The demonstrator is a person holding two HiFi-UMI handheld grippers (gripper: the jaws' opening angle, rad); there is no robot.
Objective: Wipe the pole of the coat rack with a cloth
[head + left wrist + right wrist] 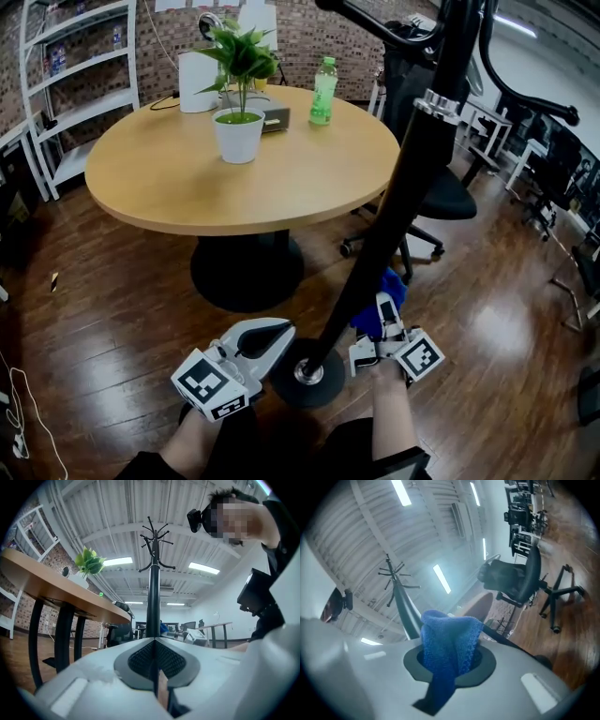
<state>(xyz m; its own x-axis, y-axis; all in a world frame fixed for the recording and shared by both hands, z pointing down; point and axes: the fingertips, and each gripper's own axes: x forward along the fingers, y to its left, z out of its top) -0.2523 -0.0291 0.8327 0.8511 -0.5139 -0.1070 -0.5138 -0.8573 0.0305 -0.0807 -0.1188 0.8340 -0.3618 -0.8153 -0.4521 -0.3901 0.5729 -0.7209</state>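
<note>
— So, where does the pole [405, 183] stand?
— Right of the round table [169, 192]. The coat rack's base [323, 382] sits on the floor between your grippers.
— And the tongs?
— Your left gripper [277, 334] is closed on nothing (just beside the base). Your right gripper [382, 307] clenches the blue cloth [450, 644], low against the pole.

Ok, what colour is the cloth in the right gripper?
Blue; the cloth shows best in the right gripper view.
</note>
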